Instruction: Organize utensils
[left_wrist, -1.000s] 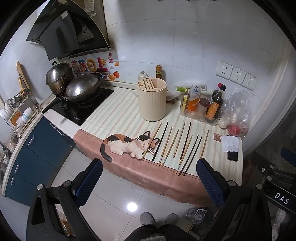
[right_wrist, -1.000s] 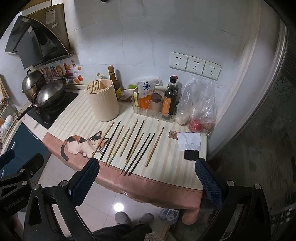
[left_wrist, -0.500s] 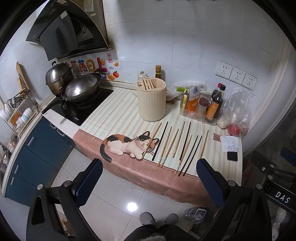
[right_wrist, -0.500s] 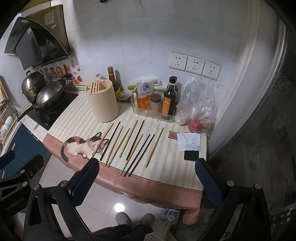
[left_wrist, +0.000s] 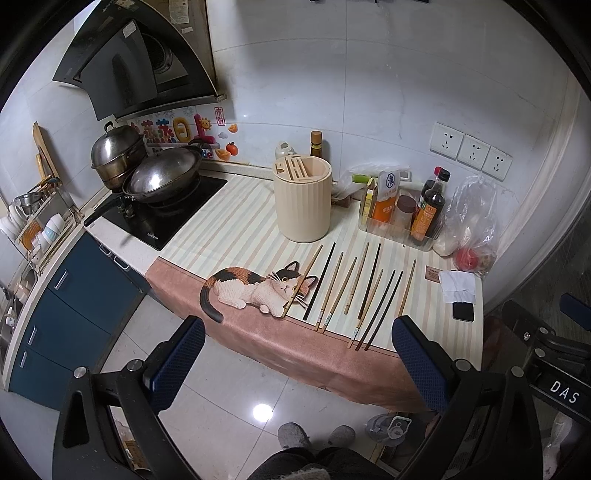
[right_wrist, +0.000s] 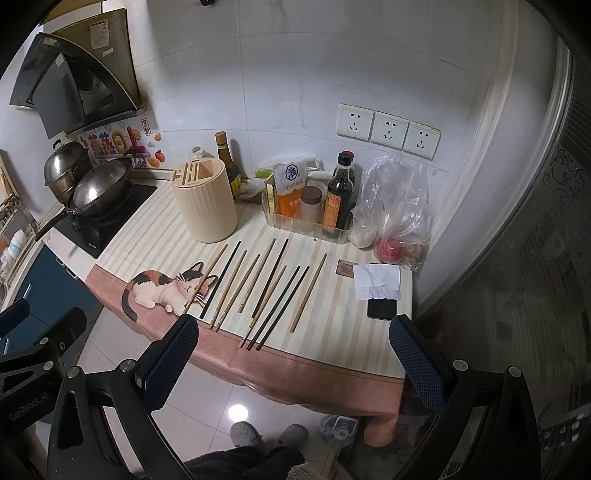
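Several wooden and dark chopsticks (left_wrist: 354, 291) lie side by side on the striped counter mat (left_wrist: 236, 236), also in the right wrist view (right_wrist: 266, 284). A cream ribbed utensil holder (left_wrist: 302, 201) with slots on top stands behind them; it shows in the right wrist view (right_wrist: 206, 201) too. My left gripper (left_wrist: 299, 354) is open and empty, held back from the counter above the floor. My right gripper (right_wrist: 291, 354) is open and empty, also short of the counter's front edge.
A wok (left_wrist: 162, 177) and steel pot (left_wrist: 116, 155) sit on the hob at left. A clear tray of sauce bottles (left_wrist: 402, 218), a plastic bag (left_wrist: 469, 229), a white paper (left_wrist: 458, 286) and a phone (left_wrist: 463, 312) are at right.
Both views have shifted very slightly; the grippers stay open and nothing on the counter has moved.
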